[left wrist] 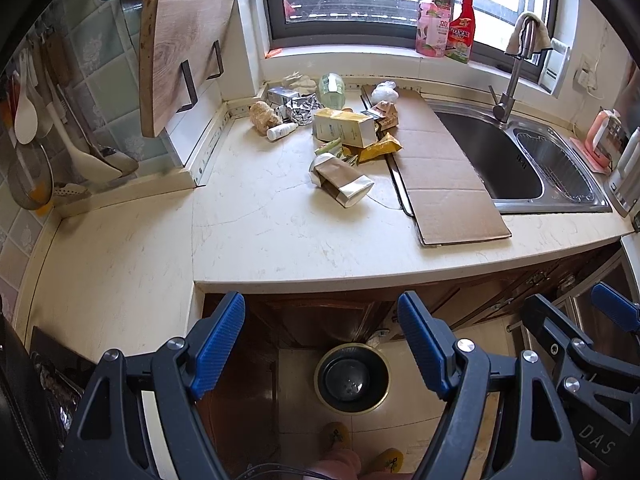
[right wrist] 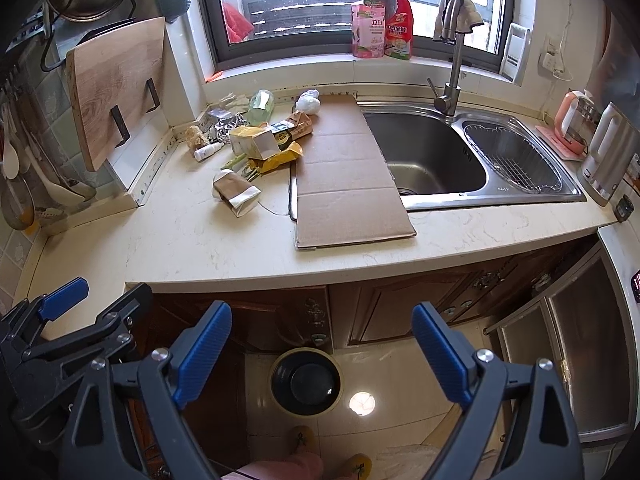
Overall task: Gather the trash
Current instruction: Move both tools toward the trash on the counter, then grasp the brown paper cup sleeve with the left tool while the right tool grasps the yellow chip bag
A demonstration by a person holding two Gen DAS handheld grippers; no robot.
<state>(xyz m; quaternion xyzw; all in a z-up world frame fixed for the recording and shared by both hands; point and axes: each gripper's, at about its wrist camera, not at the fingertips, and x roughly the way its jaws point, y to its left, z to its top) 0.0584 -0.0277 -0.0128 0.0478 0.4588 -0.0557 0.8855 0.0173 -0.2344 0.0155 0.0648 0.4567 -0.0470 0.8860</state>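
So both grippers hang off the near edge of the countertop point(left wrist: 280, 236), above the floor; the left gripper point(left wrist: 322, 332) has its blue pads spread wide with nothing between them, same deal for the right gripper point(right wrist: 322, 340). Trash sits in a pile at the far side of the counter: a yellow carton point(left wrist: 344, 127), a brown paper pouch point(left wrist: 340, 178), crumpled foil point(left wrist: 302, 108), a small white bottle point(left wrist: 282, 131); flat cardboard point(left wrist: 440, 168) lies just right of it, overlapping the sink point(left wrist: 492, 156). A round bin point(left wrist: 352, 378) stands on the floor below.
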